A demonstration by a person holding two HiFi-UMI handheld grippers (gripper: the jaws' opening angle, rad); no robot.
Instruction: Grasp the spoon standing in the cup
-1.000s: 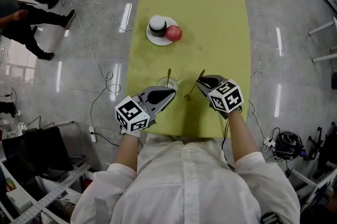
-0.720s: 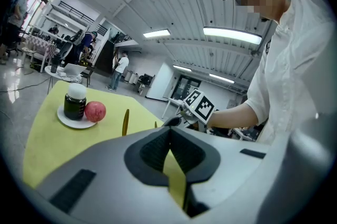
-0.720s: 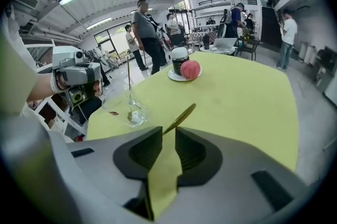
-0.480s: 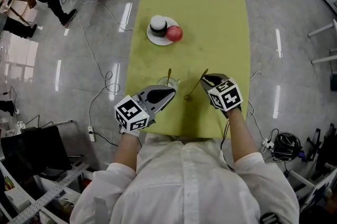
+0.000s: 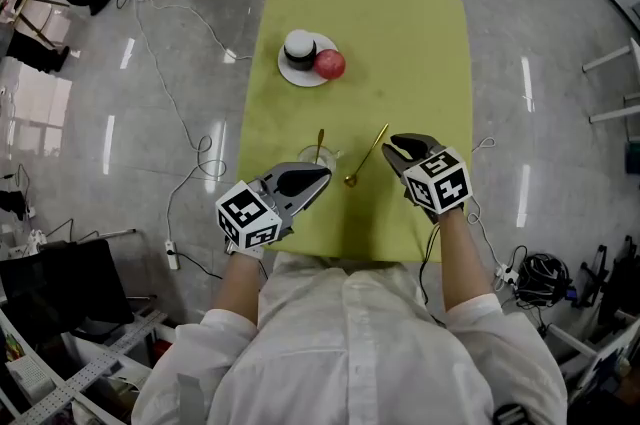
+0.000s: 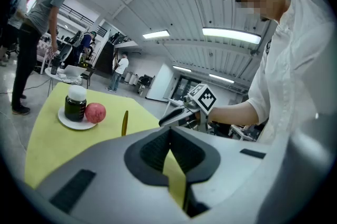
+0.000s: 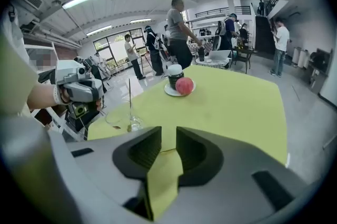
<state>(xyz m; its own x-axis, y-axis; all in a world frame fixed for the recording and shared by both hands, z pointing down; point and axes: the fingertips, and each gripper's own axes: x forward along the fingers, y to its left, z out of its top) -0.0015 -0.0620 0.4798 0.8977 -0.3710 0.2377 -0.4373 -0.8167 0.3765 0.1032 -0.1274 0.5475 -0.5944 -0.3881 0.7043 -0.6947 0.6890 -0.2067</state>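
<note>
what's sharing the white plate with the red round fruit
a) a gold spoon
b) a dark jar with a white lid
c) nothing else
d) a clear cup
b: on the white plate a dark jar with a white lid stands right beside the red fruit, while the clear cup stands off the plate, nearer the person.

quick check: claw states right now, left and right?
Left claw: closed, tips touching, holding nothing.
Right claw: open by a narrow gap, holding nothing.
</note>
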